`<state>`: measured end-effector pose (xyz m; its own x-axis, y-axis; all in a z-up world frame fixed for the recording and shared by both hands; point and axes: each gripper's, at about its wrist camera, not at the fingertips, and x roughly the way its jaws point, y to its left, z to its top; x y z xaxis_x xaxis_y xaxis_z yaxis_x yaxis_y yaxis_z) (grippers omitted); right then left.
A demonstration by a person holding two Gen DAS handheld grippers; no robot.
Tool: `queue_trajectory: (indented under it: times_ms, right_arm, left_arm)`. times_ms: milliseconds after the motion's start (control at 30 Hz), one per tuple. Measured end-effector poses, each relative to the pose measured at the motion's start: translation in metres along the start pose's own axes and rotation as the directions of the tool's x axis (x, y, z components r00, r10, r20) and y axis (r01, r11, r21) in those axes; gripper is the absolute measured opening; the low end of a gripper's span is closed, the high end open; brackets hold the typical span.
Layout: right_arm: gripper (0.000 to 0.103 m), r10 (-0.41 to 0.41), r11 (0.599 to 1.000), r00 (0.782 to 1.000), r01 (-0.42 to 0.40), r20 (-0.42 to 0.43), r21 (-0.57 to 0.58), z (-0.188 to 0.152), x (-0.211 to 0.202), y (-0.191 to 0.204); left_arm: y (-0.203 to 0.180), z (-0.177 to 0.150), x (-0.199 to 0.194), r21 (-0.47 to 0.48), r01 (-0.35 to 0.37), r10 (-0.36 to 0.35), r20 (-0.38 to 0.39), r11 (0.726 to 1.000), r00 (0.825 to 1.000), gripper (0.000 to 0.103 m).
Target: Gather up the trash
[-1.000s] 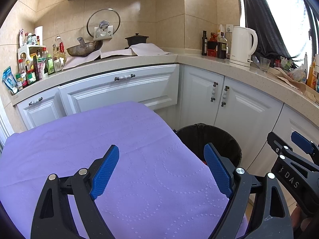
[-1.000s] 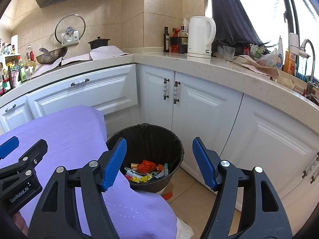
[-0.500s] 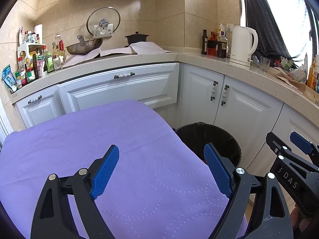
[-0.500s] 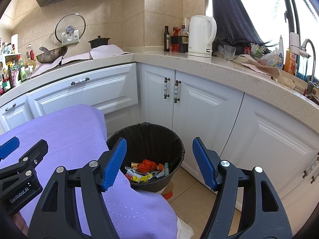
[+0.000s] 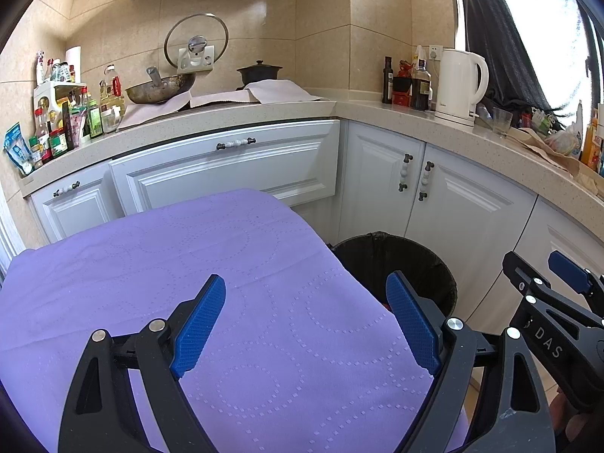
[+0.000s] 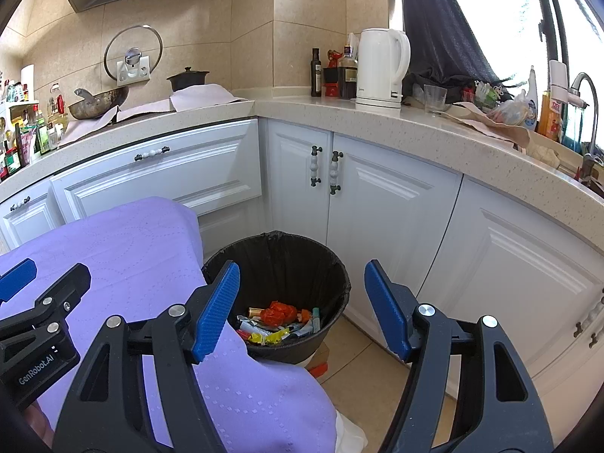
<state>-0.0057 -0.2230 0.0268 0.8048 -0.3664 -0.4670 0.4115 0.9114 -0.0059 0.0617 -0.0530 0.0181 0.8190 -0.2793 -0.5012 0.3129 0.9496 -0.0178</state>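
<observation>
A black trash bin [image 6: 302, 264] with a black liner stands on the floor beside the table; its rim also shows in the left wrist view [image 5: 396, 256]. Inside it lie several bits of trash, among them a crumpled red wrapper [image 6: 278, 311] and yellow scraps [image 6: 270, 337]. My right gripper [image 6: 302, 305] is open and empty, held above the bin's near rim. My left gripper [image 5: 305, 321] is open and empty above the purple tablecloth [image 5: 151, 264]. No loose trash shows on the cloth.
White cabinets [image 6: 377, 196] line the corner behind the bin. The counter holds a white kettle [image 6: 381, 71], bottles, a glass [image 6: 434, 98], a wok [image 5: 158, 88] and a black pot [image 5: 259, 71]. Tan floor tiles [image 6: 358, 370] show beside the bin.
Both grippers stay open and almost still; the left wrist view has tilted slightly, with the table edge a little lower in the frame.
</observation>
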Motion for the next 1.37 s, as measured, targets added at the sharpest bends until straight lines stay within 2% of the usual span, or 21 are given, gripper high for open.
queue_trajectory:
  times_ms: [567,1000,1133,1233,1300,1367]
  right_arm:
    - [0.067,-0.001,1.000,1.000,0.001,-0.001,-0.001,0.001,0.000,0.000]
    - [0.067,0.002,1.000,1.000,-0.002,-0.012,-0.003,-0.004,0.007,0.000]
    - [0.067,0.005,1.000,1.000,-0.006,-0.016,-0.007,-0.005,0.010,0.003]
    - [0.067,0.015,1.000,1.000,-0.015,-0.018,-0.017,-0.006,0.010,0.009]
    - [0.076,0.026,0.999,1.000,-0.026,-0.018,-0.023,-0.006,0.011,0.013]
    - [0.077,0.044,0.998,0.999,-0.045,-0.026,-0.040,-0.007,0.013,0.022]
  left_arm:
    - [-0.002,0.000,-0.001,0.011,-0.003,0.002,0.009,1.000,1.000,0.084]
    - [-0.003,0.000,0.005,0.014,0.014,-0.014,-0.026,1.000,1.000,0.084]
    - [-0.001,0.002,0.007,0.024,-0.005,0.006,-0.014,1.000,1.000,0.084]
    - [0.005,0.001,0.012,0.020,-0.013,0.014,-0.037,1.000,0.999,0.084]
    - [0.010,-0.001,0.017,0.017,-0.025,0.026,-0.057,1.000,0.998,0.084]
    - [0.024,-0.005,0.025,0.012,-0.048,0.049,-0.090,0.999,0.995,0.084]
